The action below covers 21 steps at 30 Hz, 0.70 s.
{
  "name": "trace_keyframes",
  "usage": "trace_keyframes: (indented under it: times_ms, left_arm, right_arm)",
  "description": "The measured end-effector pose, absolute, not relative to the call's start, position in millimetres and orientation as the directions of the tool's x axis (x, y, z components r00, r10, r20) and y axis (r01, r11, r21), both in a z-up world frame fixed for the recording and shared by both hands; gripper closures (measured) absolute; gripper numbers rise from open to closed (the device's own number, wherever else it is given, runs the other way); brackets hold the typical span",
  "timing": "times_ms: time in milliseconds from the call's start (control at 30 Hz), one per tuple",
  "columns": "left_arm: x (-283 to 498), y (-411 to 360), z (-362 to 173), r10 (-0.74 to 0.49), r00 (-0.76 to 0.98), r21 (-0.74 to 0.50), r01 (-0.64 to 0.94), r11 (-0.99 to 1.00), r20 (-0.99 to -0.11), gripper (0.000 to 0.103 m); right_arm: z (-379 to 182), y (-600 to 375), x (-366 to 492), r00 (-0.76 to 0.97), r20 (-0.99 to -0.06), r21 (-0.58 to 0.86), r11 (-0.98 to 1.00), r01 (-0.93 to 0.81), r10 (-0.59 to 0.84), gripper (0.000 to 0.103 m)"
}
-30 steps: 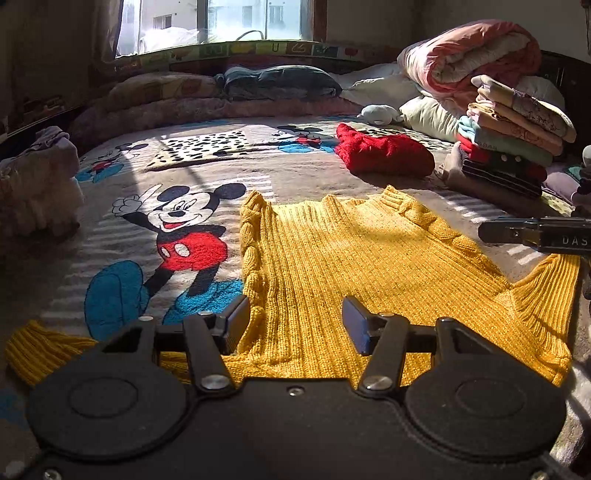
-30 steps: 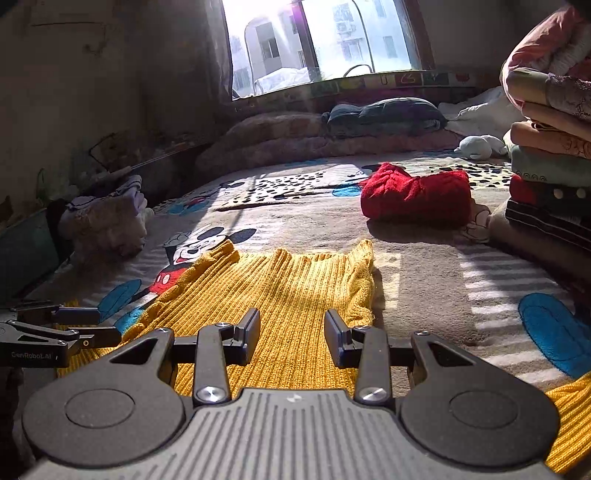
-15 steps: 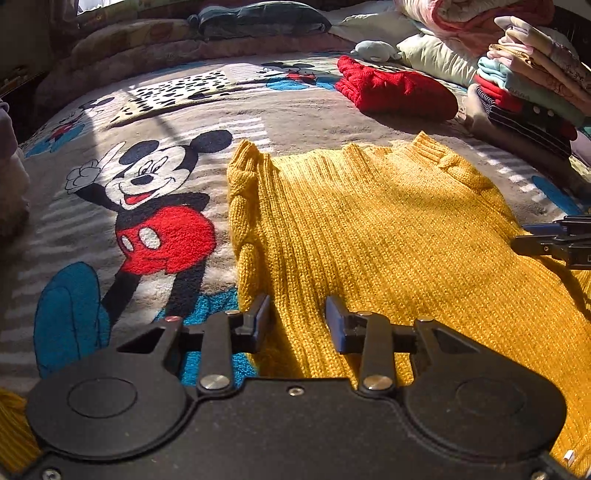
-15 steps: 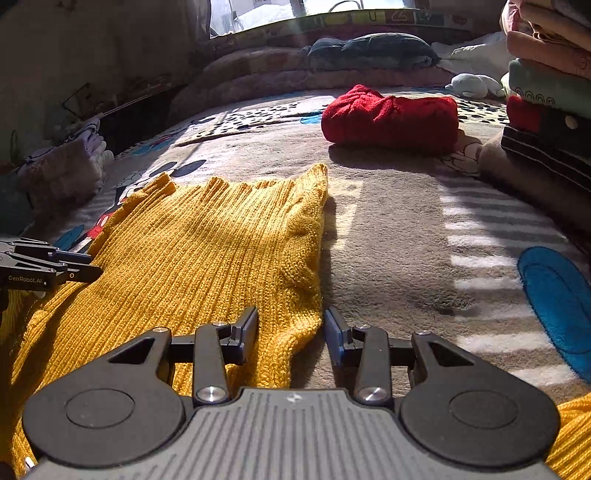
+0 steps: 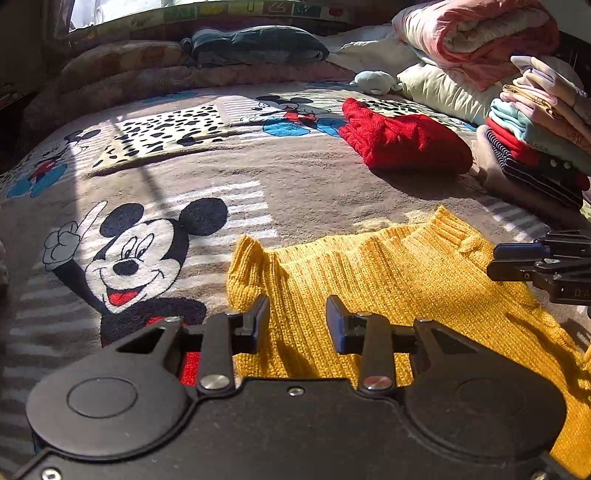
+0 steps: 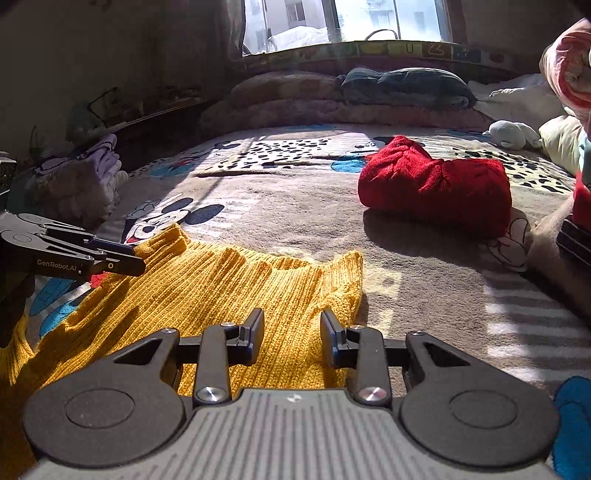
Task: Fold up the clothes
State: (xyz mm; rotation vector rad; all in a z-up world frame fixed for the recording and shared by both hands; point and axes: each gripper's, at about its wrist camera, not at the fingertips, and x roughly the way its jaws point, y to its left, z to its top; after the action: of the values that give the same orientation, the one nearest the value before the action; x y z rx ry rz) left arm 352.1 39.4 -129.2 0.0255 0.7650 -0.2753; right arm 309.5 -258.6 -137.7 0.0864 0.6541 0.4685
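A yellow ribbed knit sweater (image 5: 388, 280) lies spread flat on the Mickey Mouse blanket (image 5: 295, 184). My left gripper (image 5: 298, 314) is open and hovers low over the sweater's far left corner, nothing between its fingers. In the left wrist view my right gripper (image 5: 495, 263) pokes in from the right, over the sweater's far right corner. In the right wrist view the sweater (image 6: 221, 288) fills the lower left, and my right gripper (image 6: 291, 332) is open above its right edge. The left gripper (image 6: 136, 264) shows side-on at the left.
A folded red sweater (image 5: 402, 140) (image 6: 436, 184) lies beyond the yellow one. A stack of folded clothes (image 5: 535, 140) and a rolled pink quilt (image 5: 480, 33) stand at the right. Pillows line the far edge under the window. A loose clothes pile (image 6: 77, 181) sits left.
Both grippers have travelled forward over the sweater, from its near hem to its far edge. The left jaws narrowed a little early on, and both grippers stay open.
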Motion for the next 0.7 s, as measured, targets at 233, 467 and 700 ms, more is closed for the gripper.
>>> trace_keyframes:
  times_ms: [233, 467, 700]
  left_arm:
    - [377, 79, -153, -0.313, 0.632, -0.305, 0.126, 0.944, -0.709, 0.077]
    - [378, 81, -123, -0.331, 0.676, -0.317, 0.150, 0.936, -0.658, 0.078]
    - [418, 86, -152, -0.324, 0.636, -0.370, 0.065, 0.927, -0.700, 0.080]
  right_arm:
    - [-168, -291, 331, 0.641, -0.565, 0.437, 0.848, -0.301, 0.519, 0.081]
    - [-139, -281, 337, 0.643, -0.566, 0.381, 0.856, -0.350, 0.516, 0.077]
    - [-156, -275, 381, 0.670, -0.559, 0.432, 0.861, -0.269, 0.489, 0.079]
